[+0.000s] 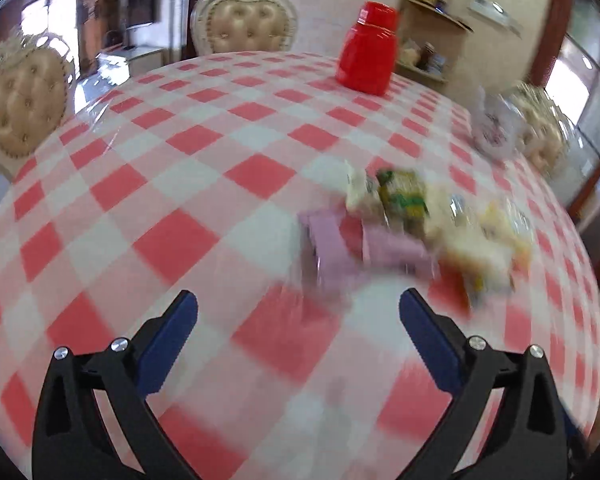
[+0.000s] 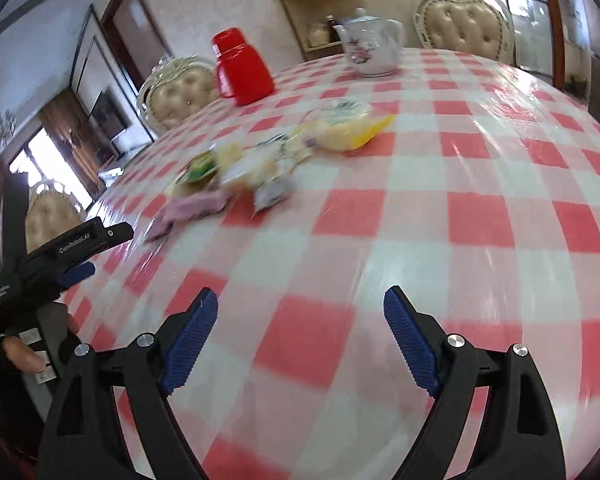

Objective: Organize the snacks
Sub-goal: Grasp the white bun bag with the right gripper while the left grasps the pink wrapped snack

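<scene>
A: Both tools stand wide apart and hold nothing. Left tool point(image 1: 298, 306) hangs over bare check cloth, the snack pile just ahead and to its right. Right tool point(image 2: 300, 304) likewise over bare cloth, the pile well ahead on its left.

B: Where exactly do the snacks sit?

A: Heaped loosely mid-desk point(image 1: 148, 184), on the red-and-white checked cloth. Red jar point(image 1: 367, 50) stands further back, a flowered teapot point(image 2: 370, 46) beyond that. Neither touches the pile.

B: How will they handle?

A: My guess: light, soft, crinkly wrappers, slippery film, contents easily crushed. I would pinch a packet across its flat middle or by a sealed end, gently. The pink packet point(image 1: 332, 246) lies nearest my left tool, flat and long; take it across the narrow width.

B: And their look?

A: Blurred, so only roughly. Pink packet point(image 2: 188, 210) in front, a green-and-yellow printed packet point(image 1: 404, 196) behind it, pale cream pouches point(image 1: 476, 252) alongside, one yellow-ended bag point(image 2: 352, 134) at the far side. They overlap; I cannot count them or read labels.
</scene>
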A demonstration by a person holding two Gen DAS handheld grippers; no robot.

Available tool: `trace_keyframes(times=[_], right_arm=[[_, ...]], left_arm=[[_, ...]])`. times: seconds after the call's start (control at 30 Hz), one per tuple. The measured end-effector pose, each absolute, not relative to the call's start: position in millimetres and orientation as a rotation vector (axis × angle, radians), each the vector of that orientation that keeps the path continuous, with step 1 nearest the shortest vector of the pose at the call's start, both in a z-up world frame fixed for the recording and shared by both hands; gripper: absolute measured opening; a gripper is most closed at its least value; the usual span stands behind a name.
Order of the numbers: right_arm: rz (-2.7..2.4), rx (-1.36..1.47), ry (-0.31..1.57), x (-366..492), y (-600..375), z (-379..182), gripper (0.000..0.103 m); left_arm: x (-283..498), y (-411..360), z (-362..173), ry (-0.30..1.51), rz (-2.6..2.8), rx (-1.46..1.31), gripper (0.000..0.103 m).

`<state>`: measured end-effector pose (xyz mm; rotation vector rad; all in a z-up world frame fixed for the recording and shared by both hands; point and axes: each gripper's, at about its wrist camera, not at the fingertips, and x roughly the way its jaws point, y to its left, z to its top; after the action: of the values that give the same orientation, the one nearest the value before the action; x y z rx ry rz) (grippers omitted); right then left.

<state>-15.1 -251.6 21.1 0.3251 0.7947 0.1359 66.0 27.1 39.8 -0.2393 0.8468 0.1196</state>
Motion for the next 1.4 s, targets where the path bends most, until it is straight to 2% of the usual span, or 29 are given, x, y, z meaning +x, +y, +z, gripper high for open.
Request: trace_keyframes(times=[0.2,0.23,0.33,0.63,0.7,0.77,0.8,0.83,1.13,1.4], right_arm=[[0.239,0.102,0.705,35,-224,41,0.083],[0.26,0.044,0.684,44,-216,45,0.086],[0.325,-0.105,0.654,73,-189,51,0.088],[0.459,-0.408,0.824,148,-128,12,0.087],[0.48,-0.42,0.849,145,-127,7,0.076],[0.467,-0.446,0.848,135,-130,10,0.042],[0.461,-0.456,0.861,126,-134,13,0.042],[0.463,-0.443,0.855,119,-137,16,0.036],[0.377,-0.076,0.804,44,-179,28,0.036],[0.376,0.066,0.75,32,-189,42,0.036]], left_arm=[[105,47,27,0.818,0.239,-0.396,0.101],[109,51,21,0.829,0.243,-0.415,0.101],[115,55,12,0.863,0.228,-0.376,0.101],[120,69,8,0.86,0.257,-0.378,0.101],[120,70,8,0.86,0.256,-0.383,0.101],[121,71,8,0.859,0.255,-0.386,0.101],[121,71,8,0.86,0.259,-0.387,0.101],[120,72,8,0.86,0.259,-0.388,0.101],[122,59,11,0.857,0.244,-0.31,0.101],[134,21,17,0.845,0.169,-0.122,0.101]])
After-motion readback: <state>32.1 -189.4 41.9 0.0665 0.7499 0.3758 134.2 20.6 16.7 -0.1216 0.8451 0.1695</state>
